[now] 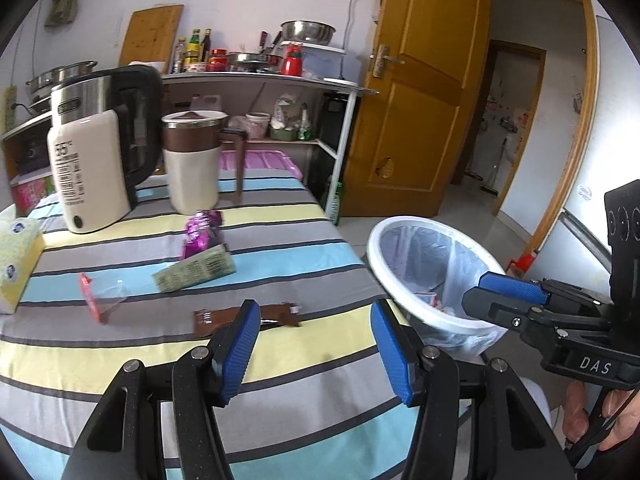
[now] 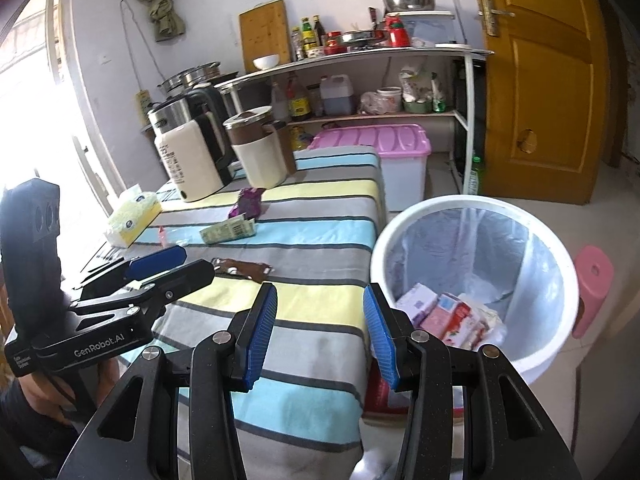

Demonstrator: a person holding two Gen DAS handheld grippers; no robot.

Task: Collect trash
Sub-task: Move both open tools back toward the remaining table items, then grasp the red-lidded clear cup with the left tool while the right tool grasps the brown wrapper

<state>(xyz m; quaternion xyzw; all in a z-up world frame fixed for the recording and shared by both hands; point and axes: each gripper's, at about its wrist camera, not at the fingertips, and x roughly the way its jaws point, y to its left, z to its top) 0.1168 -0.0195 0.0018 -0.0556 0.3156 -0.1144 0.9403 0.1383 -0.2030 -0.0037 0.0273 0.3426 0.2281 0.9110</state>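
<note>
**Both grippers empty above the striped table**

Left wrist view: the left gripper (image 1: 316, 344) hangs with fingers apart, nothing between them; a brown wrapper (image 1: 276, 317) lies just ahead on the tablecloth (image 1: 120, 360).

Right wrist view: the right gripper (image 2: 320, 332) is likewise spread and empty, beside the white bin (image 2: 556, 320) holding cartons.

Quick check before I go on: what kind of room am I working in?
Most likely a small home kitchen or dining corner: a shelf rack of bottles and pots, an electric kettle on the striped table, a lined bin beside it.
</note>
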